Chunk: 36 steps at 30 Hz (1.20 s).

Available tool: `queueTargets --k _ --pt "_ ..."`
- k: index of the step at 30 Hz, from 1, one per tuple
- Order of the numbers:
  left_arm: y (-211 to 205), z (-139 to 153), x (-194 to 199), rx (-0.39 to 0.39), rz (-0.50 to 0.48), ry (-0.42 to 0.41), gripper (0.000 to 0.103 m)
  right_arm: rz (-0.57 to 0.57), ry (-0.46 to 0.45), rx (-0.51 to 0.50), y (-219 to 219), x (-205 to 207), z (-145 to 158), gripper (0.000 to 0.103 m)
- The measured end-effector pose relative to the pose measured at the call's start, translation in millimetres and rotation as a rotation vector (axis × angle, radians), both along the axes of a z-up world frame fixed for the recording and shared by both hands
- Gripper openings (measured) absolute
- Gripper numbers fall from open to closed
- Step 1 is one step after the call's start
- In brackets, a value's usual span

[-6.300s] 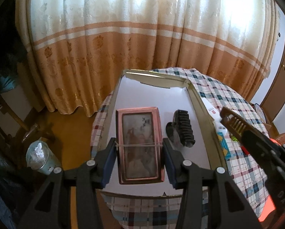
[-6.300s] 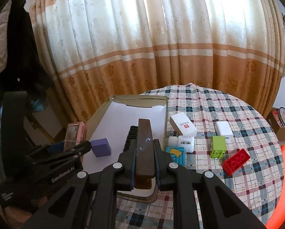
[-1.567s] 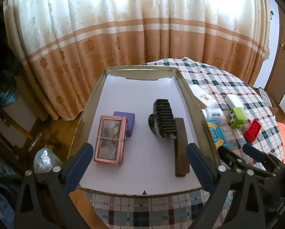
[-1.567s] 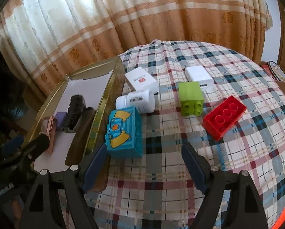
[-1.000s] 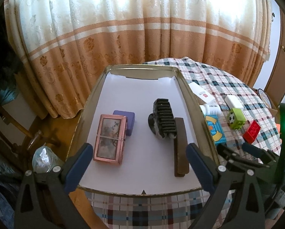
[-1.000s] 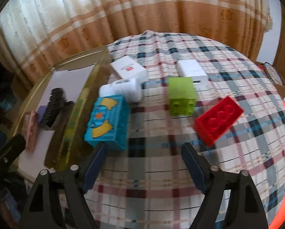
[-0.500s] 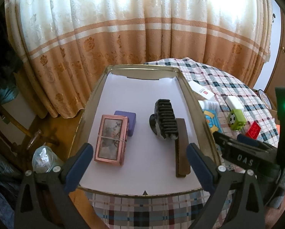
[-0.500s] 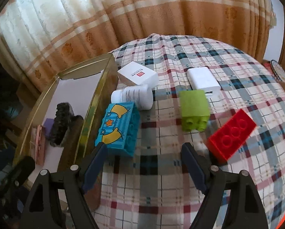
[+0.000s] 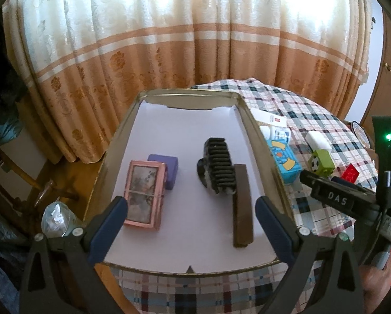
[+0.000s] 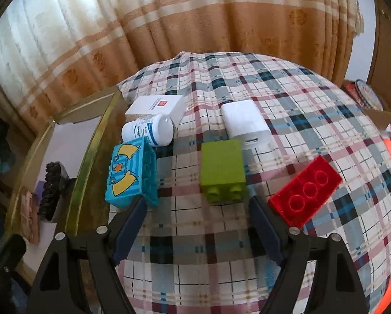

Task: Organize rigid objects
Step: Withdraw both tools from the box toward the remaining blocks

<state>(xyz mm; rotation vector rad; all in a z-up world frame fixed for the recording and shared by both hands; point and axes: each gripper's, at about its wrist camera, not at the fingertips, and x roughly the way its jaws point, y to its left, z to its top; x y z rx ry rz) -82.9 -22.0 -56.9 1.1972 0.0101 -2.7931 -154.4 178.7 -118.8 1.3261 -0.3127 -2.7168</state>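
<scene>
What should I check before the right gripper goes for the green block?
1. Right gripper open and empty: ok, nothing between the fingers.
2. Green block in line with the gap: ok, it sits just ahead, roughly centred.
3. Room beside the block: ok on the blue block side; the white charger looks to touch its far end.
4. Red brick clear of the right finger: cannot tell, it lies close.
5. Space in the tray: ok, bare liner at the far end.
6. Left gripper out of the way: ok, open above the tray's near end.
</scene>
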Motion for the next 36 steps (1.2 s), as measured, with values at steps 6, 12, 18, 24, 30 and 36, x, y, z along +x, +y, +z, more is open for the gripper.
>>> queueTargets --k 6,12,18,24,30,36 --pt "18 6 -9 0.027 -0.039 0.008 0.099 0.011 0.040 -0.080 13 18 17 0.082" --pt "61 16 -25 0.014 -0.087 0.029 0.099 -0.063 0.170 -0.046 43 58 55 0.082" --pt "120 5 -50 -0.026 -0.126 0.001 0.095 -0.160 0.210 0.029 85 66 68 0.082" --pt "154 -15 -69 -0.050 -0.106 -0.058 0.092 -0.194 0.191 0.040 109 66 61 0.082" --pt "157 -35 -89 -0.026 -0.038 -0.141 0.088 -0.218 0.183 0.044 126 65 59 0.082" --pt "156 -39 -96 -0.074 0.067 -0.164 0.088 -0.230 0.166 0.040 133 59 54 0.082"
